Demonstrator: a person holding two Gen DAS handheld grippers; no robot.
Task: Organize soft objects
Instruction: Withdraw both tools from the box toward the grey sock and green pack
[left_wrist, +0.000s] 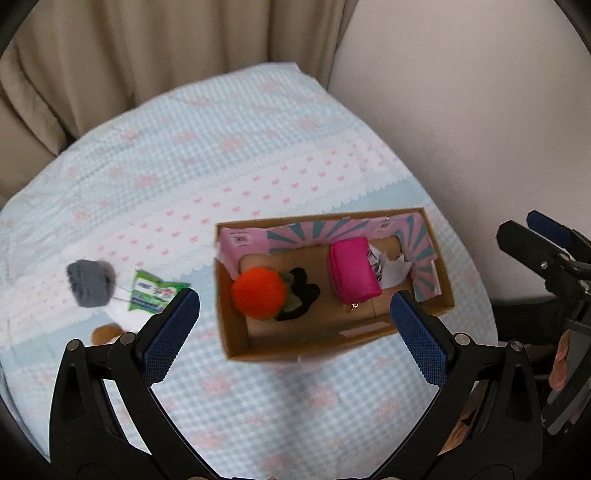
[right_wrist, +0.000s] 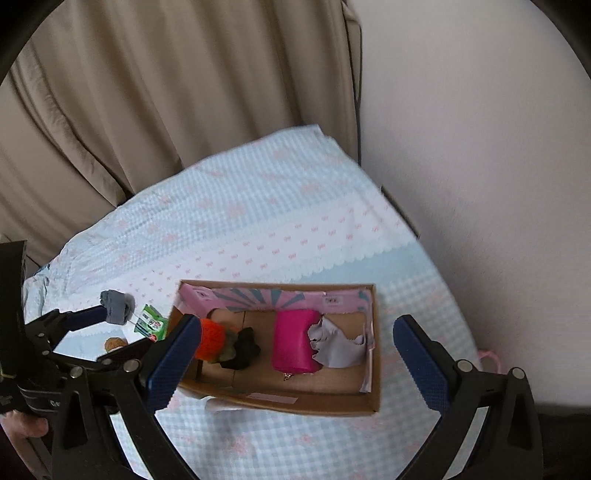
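A cardboard box (left_wrist: 236, 332) (right_wrist: 373, 398) sits on the bed. Inside lie an orange pompom (left_wrist: 258, 292) (right_wrist: 212, 339), a black soft item (left_wrist: 301, 295) (right_wrist: 243, 349), a pink pouch (left_wrist: 352, 270) (right_wrist: 293, 341) and a grey cloth (left_wrist: 391, 267) (right_wrist: 334, 349). Left of the box lie a grey rolled sock (left_wrist: 88, 282) (right_wrist: 117, 305), a green packet (left_wrist: 153, 293) (right_wrist: 151, 323) and a brown plush (left_wrist: 105, 333) (right_wrist: 114, 344). My left gripper (left_wrist: 295, 339) is open and empty above the box's near wall. My right gripper (right_wrist: 295, 365) is open and empty over the box.
The bed carries a blue checked cover (left_wrist: 184, 155) (right_wrist: 258, 206) with pink bows. Beige curtains (left_wrist: 147, 44) (right_wrist: 147, 92) hang behind it and a pale wall (left_wrist: 480, 92) (right_wrist: 480, 147) stands to the right. The right gripper (left_wrist: 546, 243) shows at the left wrist view's right edge.
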